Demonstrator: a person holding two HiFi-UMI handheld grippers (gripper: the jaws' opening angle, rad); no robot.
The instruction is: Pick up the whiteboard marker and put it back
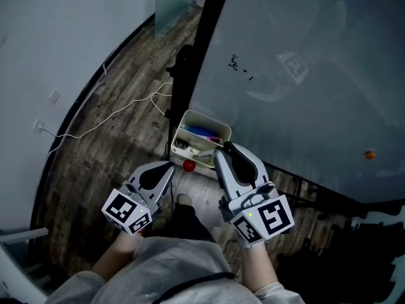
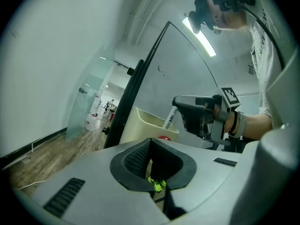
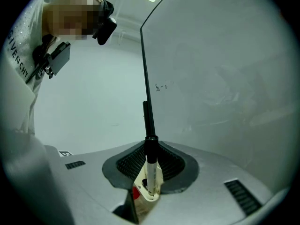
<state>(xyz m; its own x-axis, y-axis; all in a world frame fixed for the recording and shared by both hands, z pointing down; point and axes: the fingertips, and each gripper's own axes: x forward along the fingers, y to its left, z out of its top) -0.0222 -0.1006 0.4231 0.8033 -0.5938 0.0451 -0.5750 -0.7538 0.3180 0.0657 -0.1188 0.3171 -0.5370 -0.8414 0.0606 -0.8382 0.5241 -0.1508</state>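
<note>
My right gripper (image 1: 228, 152) is shut on the whiteboard marker (image 3: 151, 170), a white barrel with a black cap. It stands upright between the pads, cap up. In the left gripper view the marker (image 2: 169, 118) hangs tilted under the right gripper (image 2: 180, 103), just over the cream tray (image 2: 140, 122). In the head view the tray (image 1: 190, 120) sits at the foot of the whiteboard (image 1: 304, 81), right in front of both grippers, and holds several pens. My left gripper (image 1: 167, 168) hovers beside it, jaws together with nothing between them.
A black whiteboard post (image 1: 196, 49) rises just left of the tray. A red knob (image 1: 188, 165) sits at the tray's near edge. White cables (image 1: 107, 116) trail over the wooden floor towards the wall. An orange magnet (image 1: 369, 154) sticks on the board at right.
</note>
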